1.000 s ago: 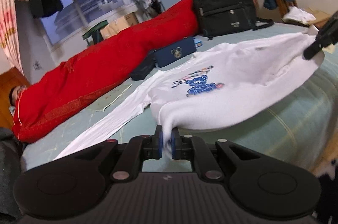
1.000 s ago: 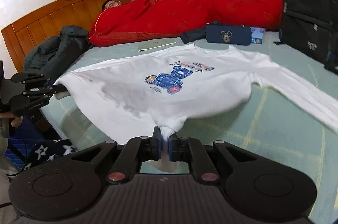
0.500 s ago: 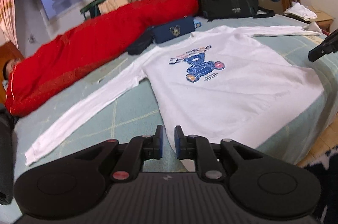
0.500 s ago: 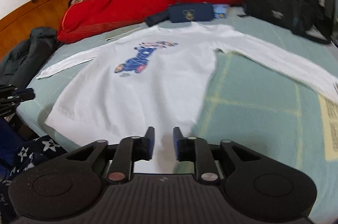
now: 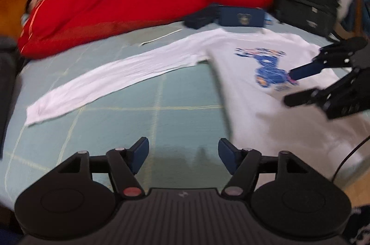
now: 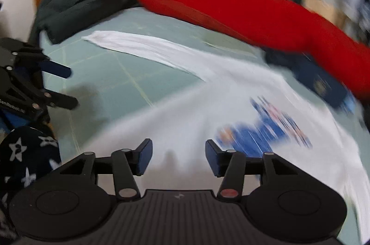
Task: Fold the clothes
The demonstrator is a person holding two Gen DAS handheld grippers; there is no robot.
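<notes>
Lying flat and face-up on the bed (image 5: 143,120), the white sweatshirt (image 5: 259,94) was seen with its body to the right of the scene and one sleeve (image 5: 120,76) stretched long toward the far left, its cuff ending near the left edge of the mattress. That sleeve's long axis was judged to be what the next fold would turn on. The left gripper (image 5: 183,153) was held over bare bedding just left of the sweatshirt's side edge, its jaws opening with nothing between them, and was judged the nearer of the two to the sleeve. The right gripper (image 6: 179,156) was held over the near part of the sweatshirt's body, beside the blue print (image 6: 266,129), its jaws likewise opening and unloaded, no cloth being pinched.
</notes>
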